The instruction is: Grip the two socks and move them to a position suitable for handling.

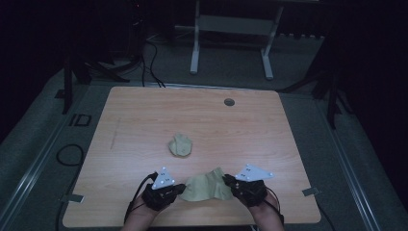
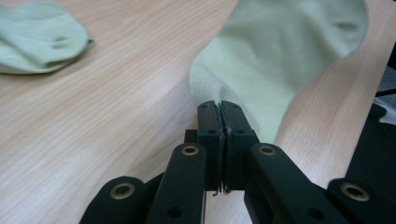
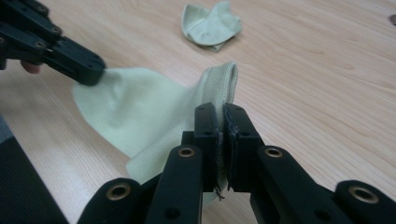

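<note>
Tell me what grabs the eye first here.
A pale green sock at the table's near edge, pinched at either end by the left claw and right claw. A second, crumpled sock lies alone mid-table.

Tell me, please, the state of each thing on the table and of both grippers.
Left gripper: shut on the near sock.
Right gripper: shut on the near sock, at its ribbed cuff.
Near sock: held at both ends, stretched between the grippers, partly off the table.
Far sock: crumpled, lying free on the table, untouched.
</note>
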Motion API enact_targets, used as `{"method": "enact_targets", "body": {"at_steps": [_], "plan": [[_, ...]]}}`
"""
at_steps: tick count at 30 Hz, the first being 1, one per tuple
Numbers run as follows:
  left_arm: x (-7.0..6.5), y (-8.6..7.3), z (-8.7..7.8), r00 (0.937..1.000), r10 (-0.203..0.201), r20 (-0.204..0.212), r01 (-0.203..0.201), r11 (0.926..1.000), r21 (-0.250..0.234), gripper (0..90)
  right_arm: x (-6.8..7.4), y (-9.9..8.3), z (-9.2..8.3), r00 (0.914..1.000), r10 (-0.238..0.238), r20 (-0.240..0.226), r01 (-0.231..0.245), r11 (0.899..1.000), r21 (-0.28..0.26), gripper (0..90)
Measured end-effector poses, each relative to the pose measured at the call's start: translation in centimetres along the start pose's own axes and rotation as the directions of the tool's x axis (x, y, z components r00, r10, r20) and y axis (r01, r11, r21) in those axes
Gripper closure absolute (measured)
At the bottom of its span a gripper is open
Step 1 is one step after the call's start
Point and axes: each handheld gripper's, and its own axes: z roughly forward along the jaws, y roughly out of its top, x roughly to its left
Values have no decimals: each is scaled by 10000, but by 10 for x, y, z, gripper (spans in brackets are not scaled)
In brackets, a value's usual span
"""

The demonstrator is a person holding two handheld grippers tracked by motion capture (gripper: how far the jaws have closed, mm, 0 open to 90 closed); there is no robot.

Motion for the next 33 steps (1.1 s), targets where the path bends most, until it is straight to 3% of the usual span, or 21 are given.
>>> {"method": "enact_targets", "body": {"at_steps": [5, 13, 18, 20, 23, 26, 29, 31, 33], "plan": [[2, -1, -6, 9999, 148, 56, -148, 9999, 8, 877, -8, -10, -9, 9994, 352, -70, -352, 9994, 48, 848], [4, -14, 28, 9993, 226, 309, -245, 9979, 606, 875, -12, -48, 16, 9961, 877, -120, -857, 9897, 1149, 845], [4, -17, 37, 9988, 351, 348, -379, 9959, 825, 875, -20, -61, 25, 9946, 1017, 185, -1033, 9818, 1592, 837], [4, -17, 37, 9987, 269, 432, -305, 9960, 840, 874, -23, -63, 26, 9937, 1096, 217, -1117, 9796, 1673, 815], [6, -19, 39, 9986, 144, 505, -189, 9959, 884, 864, -24, -66, 29, 9945, 1006, 293, -1043, 9769, 1867, 701], [9, -21, 36, 9985, -82, 550, 49, 9982, 604, 643, -26, -66, 28, 9937, 1088, 252, -1116, 9770, 1819, 610], [13, -21, 29, 9987, -126, 485, 108, 9993, 372, 505, -28, -60, 23, 9941, 1043, 304, -1078, 9820, 1551, 563], [14, -21, 27, 9988, -94, 476, 82, 9996, 266, 476, -29, -58, 22, 9946, 1005, 252, -1031, 9830, 1519, 546], [16, -23, 19, 9991, -118, 406, 123, 9999, -120, 439, -29, -52, 19, 9963, 837, 175, -853, 9866, 1391, 465]]}}
